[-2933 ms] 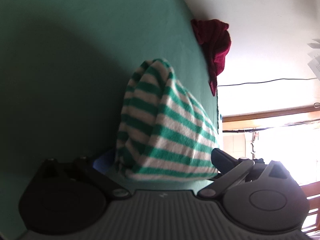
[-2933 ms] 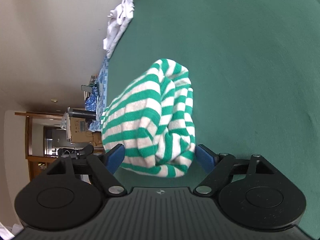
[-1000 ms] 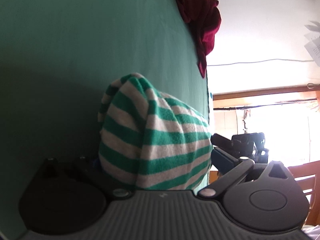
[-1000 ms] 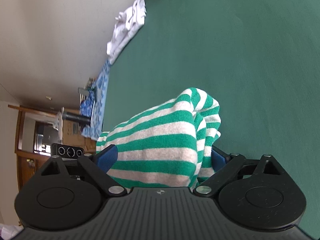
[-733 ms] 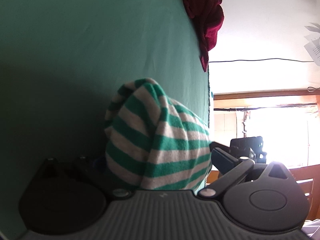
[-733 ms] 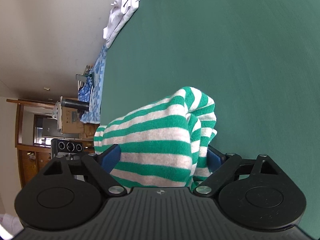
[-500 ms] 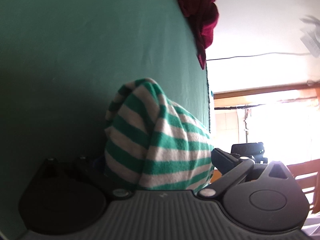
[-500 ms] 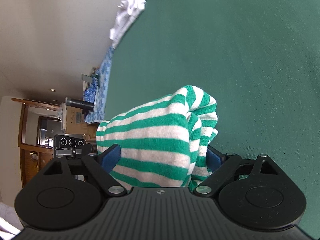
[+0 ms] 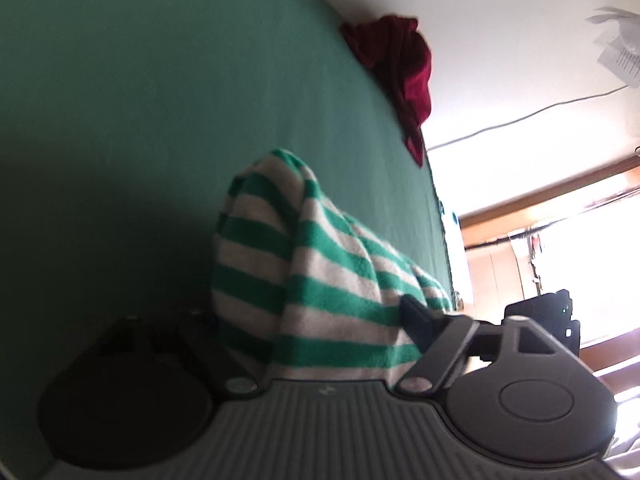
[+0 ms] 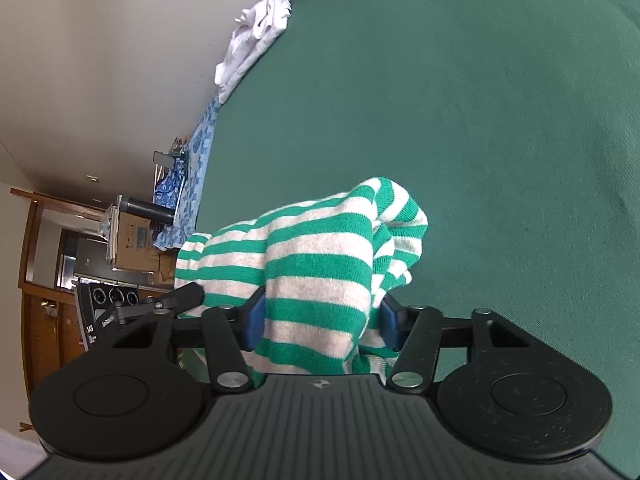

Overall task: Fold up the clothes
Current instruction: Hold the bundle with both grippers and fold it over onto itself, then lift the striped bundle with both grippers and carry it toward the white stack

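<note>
A green-and-white striped garment (image 9: 320, 272) lies bunched on the green-covered table (image 9: 160, 100). It fills the gap of my left gripper (image 9: 312, 320), whose jaws are closing. The right fingertip (image 9: 416, 320) digs into the cloth, and the left finger is lost in shadow. In the right wrist view the same striped garment (image 10: 312, 248) sits between the jaws of my right gripper (image 10: 320, 320), which are also closing. Both blue pads (image 10: 252, 320) press on the fabric. The rest of the garment drapes forward over the table (image 10: 480, 120).
A dark red garment (image 9: 404, 64) hangs over the table's far edge. A white garment (image 10: 256, 36) lies at another edge, with blue patterned cloth (image 10: 196, 152) below it. Beyond are a cardboard box (image 10: 136, 240), wooden furniture and a bright window (image 9: 580, 264).
Both pairs of jaws have narrowed onto the striped garment. The left wrist view has swung, so the red garment sits further right and a white cloth shows at the top.
</note>
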A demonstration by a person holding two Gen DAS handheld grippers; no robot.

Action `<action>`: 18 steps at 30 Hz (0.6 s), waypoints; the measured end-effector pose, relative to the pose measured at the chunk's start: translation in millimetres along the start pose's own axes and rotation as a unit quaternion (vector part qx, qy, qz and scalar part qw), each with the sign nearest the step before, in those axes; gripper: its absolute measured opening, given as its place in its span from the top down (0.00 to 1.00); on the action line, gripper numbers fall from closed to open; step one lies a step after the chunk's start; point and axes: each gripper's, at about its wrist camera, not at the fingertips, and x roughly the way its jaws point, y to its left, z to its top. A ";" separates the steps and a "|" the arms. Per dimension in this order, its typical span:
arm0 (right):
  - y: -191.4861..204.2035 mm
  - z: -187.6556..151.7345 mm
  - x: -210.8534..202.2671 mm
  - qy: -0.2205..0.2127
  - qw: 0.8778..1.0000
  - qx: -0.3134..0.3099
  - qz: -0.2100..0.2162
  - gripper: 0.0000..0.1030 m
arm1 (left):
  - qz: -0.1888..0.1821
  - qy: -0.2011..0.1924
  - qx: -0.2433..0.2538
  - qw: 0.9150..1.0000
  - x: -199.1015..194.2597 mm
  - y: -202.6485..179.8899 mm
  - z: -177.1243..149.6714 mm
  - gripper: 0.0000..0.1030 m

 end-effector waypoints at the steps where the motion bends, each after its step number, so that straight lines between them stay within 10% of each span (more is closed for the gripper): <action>1: 1.5 2.9 -2.8 -0.001 1.000 0.001 0.001 0.47 | -0.004 -0.006 -0.002 1.000 -5.0 -4.1 2.9 0.33; 8: 71.5 59.8 -44.0 -0.027 0.996 -0.067 0.043 0.47 | -0.013 -0.067 0.058 0.996 -57.4 -73.9 64.6 0.38; 18: 247.3 210.6 -24.9 -0.131 0.971 -0.186 0.070 0.47 | 0.043 -0.159 0.211 0.963 -131.0 -161.7 279.7 0.38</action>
